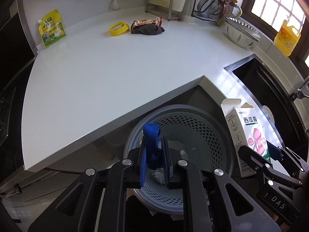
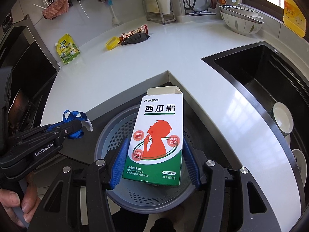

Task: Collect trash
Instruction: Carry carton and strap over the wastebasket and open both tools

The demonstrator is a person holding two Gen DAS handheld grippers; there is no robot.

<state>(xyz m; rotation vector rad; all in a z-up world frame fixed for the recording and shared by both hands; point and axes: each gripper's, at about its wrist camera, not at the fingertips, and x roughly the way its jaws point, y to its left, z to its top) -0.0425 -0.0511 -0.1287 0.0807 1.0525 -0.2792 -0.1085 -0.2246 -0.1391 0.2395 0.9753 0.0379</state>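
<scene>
While the right hand-held gripper (image 2: 154, 160) clamps a medicine box (image 2: 157, 137) at frame centre above the perforated bin (image 2: 108, 141), the left hand-held gripper (image 1: 154, 154) pinches a blue strap (image 1: 151, 145) over it, beside the table (image 1: 115, 67).

Both claws are matte black linkages with slotted arms and round silver pivot screws. The left claw (image 1: 155, 154) and right claw (image 2: 155, 162) carry ribbed blue finger pads. White "GenRobot.AI" and "DAS" lettering marks the bodies. A bare hand (image 2: 18, 203) shows skin.
</scene>
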